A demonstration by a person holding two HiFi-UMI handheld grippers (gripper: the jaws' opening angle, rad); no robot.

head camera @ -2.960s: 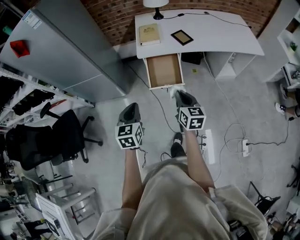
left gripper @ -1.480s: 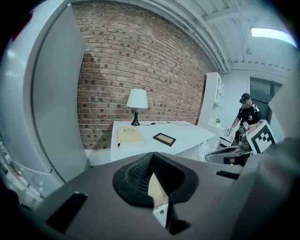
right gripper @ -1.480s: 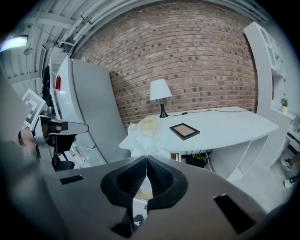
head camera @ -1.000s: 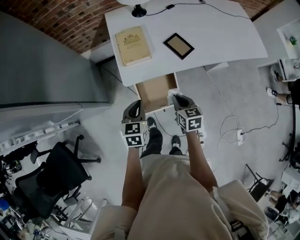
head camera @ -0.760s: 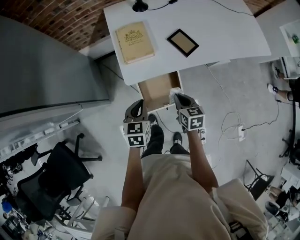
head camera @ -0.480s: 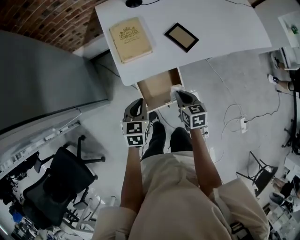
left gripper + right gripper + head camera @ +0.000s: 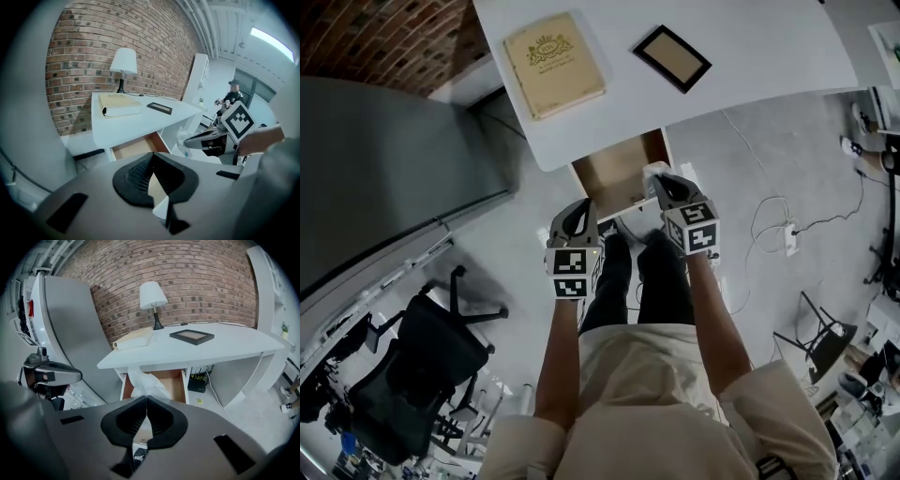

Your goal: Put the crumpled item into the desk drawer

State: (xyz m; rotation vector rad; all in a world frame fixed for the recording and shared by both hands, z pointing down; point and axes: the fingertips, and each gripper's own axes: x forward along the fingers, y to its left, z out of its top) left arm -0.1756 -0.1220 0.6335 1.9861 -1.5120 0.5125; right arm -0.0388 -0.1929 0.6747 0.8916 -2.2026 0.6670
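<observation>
Desk (image 7: 750, 56): white, set against a brick wall; a book, a frame and a lamp rest on its top.
Drawer (image 7: 619, 173): stands open under the desk's front edge, its brown bottom showing.
Book (image 7: 553, 52): cream cover, lying flat on the left part of the desk.
Lamp (image 7: 152, 296): white shade on a dark stem, at the back of the desk by the wall.
Frame (image 7: 672, 58): dark-edged, flat on the desk, right of the book and apart from it.
Left gripper (image 7: 578, 208): held just before the drawer's left front corner; its jaws meet at the tips with nothing between them.
Right gripper (image 7: 661, 183): at the drawer's right front corner; its jaws are clamped on the crumpled item.
Crumpled item (image 7: 145, 383): white and thin like tissue, pinched at the jaw tips. Most of it sticks out beyond them, over the drawer's right front corner, and it is not yet lying in the drawer.
</observation>
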